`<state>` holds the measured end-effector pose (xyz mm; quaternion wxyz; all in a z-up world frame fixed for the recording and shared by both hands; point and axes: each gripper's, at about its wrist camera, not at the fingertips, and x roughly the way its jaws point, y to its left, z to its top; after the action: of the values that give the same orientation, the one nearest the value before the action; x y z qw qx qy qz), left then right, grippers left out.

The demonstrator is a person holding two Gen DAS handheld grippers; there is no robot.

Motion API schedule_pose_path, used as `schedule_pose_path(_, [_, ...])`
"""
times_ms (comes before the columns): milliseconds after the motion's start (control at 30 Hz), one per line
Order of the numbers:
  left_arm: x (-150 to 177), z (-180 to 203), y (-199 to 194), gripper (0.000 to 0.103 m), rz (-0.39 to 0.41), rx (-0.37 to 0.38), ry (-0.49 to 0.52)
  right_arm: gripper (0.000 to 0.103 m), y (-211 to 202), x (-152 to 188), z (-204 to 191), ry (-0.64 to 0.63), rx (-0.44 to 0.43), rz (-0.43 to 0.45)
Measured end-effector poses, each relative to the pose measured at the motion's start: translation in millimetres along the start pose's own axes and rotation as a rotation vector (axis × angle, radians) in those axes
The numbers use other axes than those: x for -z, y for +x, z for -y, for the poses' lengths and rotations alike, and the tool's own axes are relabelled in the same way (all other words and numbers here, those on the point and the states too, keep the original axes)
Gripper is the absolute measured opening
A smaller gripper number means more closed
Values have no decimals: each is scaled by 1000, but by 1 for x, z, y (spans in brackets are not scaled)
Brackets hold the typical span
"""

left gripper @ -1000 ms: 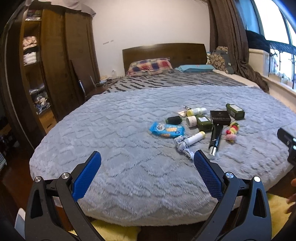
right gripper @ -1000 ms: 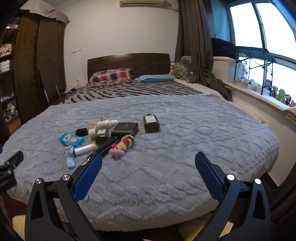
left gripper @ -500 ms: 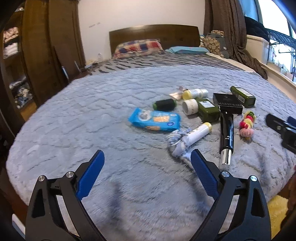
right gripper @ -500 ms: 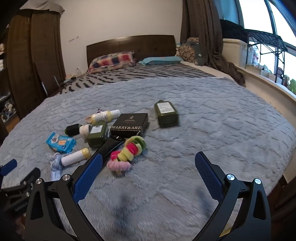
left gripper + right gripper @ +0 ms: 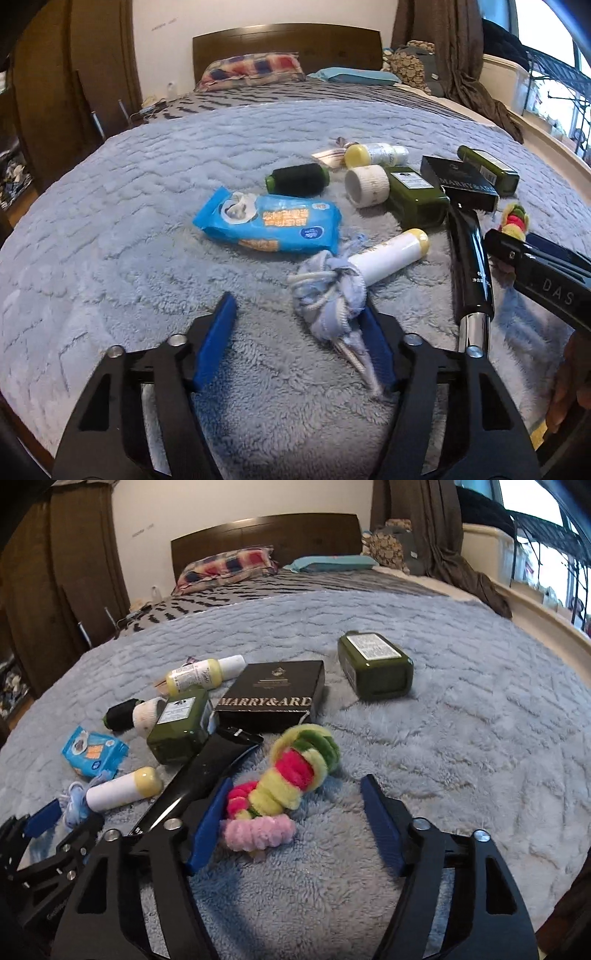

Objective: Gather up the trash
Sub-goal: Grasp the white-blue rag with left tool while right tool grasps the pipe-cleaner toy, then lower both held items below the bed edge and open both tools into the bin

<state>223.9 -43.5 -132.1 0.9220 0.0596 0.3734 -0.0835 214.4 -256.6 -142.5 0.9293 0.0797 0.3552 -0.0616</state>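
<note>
While both grippers point(image 5: 297, 339) point(image 5: 295, 819) gape, the left's pad point(image 5: 373, 339) touches the rag point(image 5: 328, 295).

Scattered on the blanket point(image 5: 480, 720) around the box point(image 5: 271, 696): one bottle point(image 5: 375, 664) right of it; another bottle point(image 5: 181, 723) touching its left side; a tube point(image 5: 195, 672) behind-left. Nearer than the box, the fuzzy toy point(image 5: 284, 779); far left, the wipes pack point(image 5: 94, 753).

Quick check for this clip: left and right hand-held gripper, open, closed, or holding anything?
Left hand-held gripper: open, holding nothing; the blue rag lies by its right finger.
Right hand-held gripper: open, holding nothing; the plush toy lies between its fingers.
</note>
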Motion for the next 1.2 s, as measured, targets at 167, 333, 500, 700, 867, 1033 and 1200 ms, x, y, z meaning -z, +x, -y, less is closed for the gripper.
schedule_pose_path(167, [1,-1,-5,27,-12,28,-9,38,-9,3,-1,-7,-31,0])
schedule_pose_path(333, [6,0,-14,25,-17,28,-20,32,-24,8,5,4,-71,-3])
schedule_pose_path(500, [14,-2,-37,24,-4,44,-29,28,-52,13,9,-7,-90,22])
schedule_pose_path(700, [25,-1,-86,24,52,70,-29,28,-101,29,15,-43,-105,65])
schedule_pose_path(867, [45,10,-132,24,87,105,-5,28,-138,52,23,-51,-154,75])
schedule_pose_path(1033, [79,28,-154,24,57,169,12,28,-160,89,30,-79,-191,18])
schedule_pose_path(1200, [114,50,-151,24,-27,215,60,29,-154,124,34,-103,-187,-90])
